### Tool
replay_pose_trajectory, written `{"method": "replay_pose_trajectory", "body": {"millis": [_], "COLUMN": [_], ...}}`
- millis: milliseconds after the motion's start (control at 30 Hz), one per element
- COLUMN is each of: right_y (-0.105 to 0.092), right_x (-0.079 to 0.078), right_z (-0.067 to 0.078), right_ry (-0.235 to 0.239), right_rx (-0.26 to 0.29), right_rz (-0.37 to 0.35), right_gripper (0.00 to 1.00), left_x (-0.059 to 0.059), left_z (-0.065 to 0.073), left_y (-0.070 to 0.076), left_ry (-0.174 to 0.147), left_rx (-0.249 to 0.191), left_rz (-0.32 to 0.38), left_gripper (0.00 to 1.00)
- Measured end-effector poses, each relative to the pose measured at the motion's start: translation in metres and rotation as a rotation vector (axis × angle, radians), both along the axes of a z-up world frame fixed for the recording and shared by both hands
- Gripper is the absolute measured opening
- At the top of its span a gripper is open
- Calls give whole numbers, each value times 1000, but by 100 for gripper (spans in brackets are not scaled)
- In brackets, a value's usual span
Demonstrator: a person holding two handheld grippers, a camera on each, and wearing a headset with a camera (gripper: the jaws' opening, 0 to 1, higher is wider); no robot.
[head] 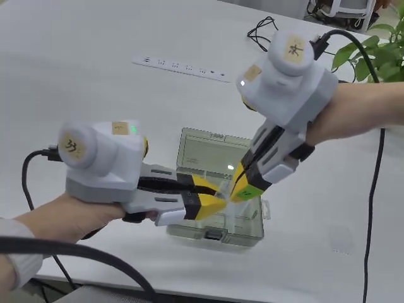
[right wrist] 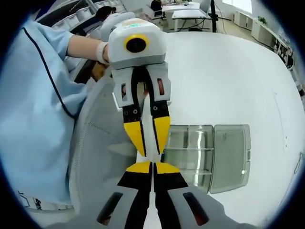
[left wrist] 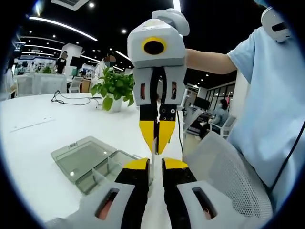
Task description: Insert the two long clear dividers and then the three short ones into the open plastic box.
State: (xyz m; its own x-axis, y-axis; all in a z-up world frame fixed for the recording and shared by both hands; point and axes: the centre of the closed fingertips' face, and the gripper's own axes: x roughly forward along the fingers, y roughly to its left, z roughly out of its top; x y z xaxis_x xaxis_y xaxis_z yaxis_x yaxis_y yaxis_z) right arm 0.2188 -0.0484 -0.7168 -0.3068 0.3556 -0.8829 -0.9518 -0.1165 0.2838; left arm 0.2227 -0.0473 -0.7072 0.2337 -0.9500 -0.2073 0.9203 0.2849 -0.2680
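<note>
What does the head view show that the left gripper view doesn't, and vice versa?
Head view adds: the left gripper's white housing with its round 33 label, plus its black cable. Left gripper view adds: a light blue shirt, a white mesh chair back, ceiling lights. Both: the open clear plastic box, the yellow-jawed right gripper, the thin clear divider pinched between the grippers, a green potted plant.

The left gripper [head: 218, 202] lies nearly level in the person's left hand [head: 85, 218] and points right, its jaws drawn to a narrow slit. The right gripper [head: 238, 191] slants down from the upper right on a bare forearm [head: 360, 113], its jaws pressed together. Their yellow tips almost meet.
</note>
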Motion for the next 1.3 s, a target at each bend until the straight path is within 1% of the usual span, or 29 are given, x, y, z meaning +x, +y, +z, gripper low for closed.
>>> {"method": "replay_pose_trajectory", "body": {"millis": [200,267,367,433,467,500,533,567,667,733,767,833,867,900,967,1000,1067,1133,1200,1233,1300], "right_y": [-2,-3,-3,-3,-2,-2,-2,-1,-2,-3,-2,-3,-3,-3,-4,-5,-6,-7,-8,-8,-8], "right_x": [14,21,31,35,38,39,42,45,49,53,56,59,59,58,59,59,59,60,60,59,58], "right_z": [-5,-7,-10,-12,-13,-14,-16,-18,-22,-26,-28,-32,-33,-34,-38,-39,-43,-46,-48,-49,-50], "right_ry": [-43,-73,-104,-111,-124,-123,-125,-127,-144,-148,-147,-153,-147,-140,-143,-140,-137,-127,-126,-122,-119], "right_rx": [-21,-23,-26,-28,-27,-28,-27,-29,-34,-36,-35,-37,-37,-37,-39,-40,-42,-43,-42,-46,-46], "right_rz": [-32,-50,-77,-88,-93,-94,-99,-102,-99,-107,-108,-115,-121,-126,-127,-129,-133,-144,-147,-150,-151], "right_gripper": [2,2,2,2,2,2,2,2,2,2,2,2,2,2,2,2,2,2,2,2,2], "left_x": [9,11,13,15,16,16,16,17,18,18,19,19,19,19,21,21,23,25,26,26,26], "left_z": [-9,-11,-17,-20,-21,-22,-24,-25,-28,-31,-31,-33,-35,-36,-38,-38,-38,-39,-41,-43,-42], "left_y": [14,19,26,30,32,34,36,38,42,45,47,49,51,52,55,55,56,58,59,59,59], "left_ry": [-12,-20,-32,-42,-42,-42,-52,-53,-66,-61,-73,-69,-65,-72,-77,-74,-79,-78,-73,-64,-66], "left_rx": [53,72,110,127,131,137,144,152,166,178,183,193,200,206,218,217,213,223,231,233,231], "left_rz": [53,69,86,103,112,116,123,129,146,158,162,167,171,175,191,197,210,226,228,227,226], "left_gripper": [26,32,38,44,47,49,51,53,60,65,65,68,70,72,79,83,93,100,100,100,100]}}
